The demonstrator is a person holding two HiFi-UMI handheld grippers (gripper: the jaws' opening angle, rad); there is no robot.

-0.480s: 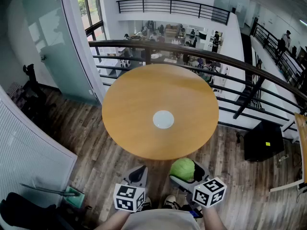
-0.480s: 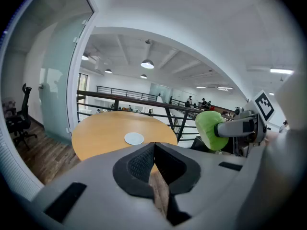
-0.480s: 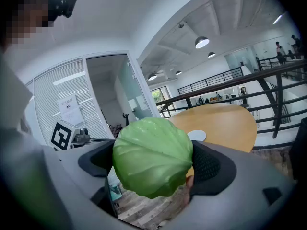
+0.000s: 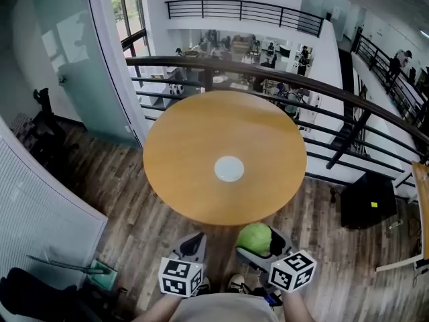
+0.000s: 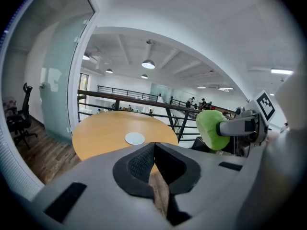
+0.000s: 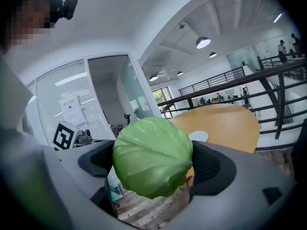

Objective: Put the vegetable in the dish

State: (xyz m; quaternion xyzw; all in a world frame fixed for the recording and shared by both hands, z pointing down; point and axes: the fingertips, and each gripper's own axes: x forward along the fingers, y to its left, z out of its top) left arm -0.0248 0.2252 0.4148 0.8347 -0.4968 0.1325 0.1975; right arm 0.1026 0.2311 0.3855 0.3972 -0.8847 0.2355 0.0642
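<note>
A round green cabbage point(image 4: 255, 238) point(image 6: 152, 156) point(image 5: 210, 129) sits between the pads of my right gripper point(image 4: 257, 241) point(image 6: 152, 163), which is shut on it and held low over the wooden floor, short of the table's near edge. A small white dish point(image 4: 229, 168) point(image 5: 135, 138) point(image 6: 198, 136) lies at the middle of the round wooden table point(image 4: 194, 146). My left gripper point(image 4: 194, 246) point(image 5: 154, 163) hangs beside the right one, shut with nothing in it.
A dark curved railing point(image 4: 335, 89) runs behind the table, with a drop to a lower floor beyond. A glass wall point(image 4: 74, 66) stands at the left. A black box point(image 4: 367, 200) sits on the floor at the right.
</note>
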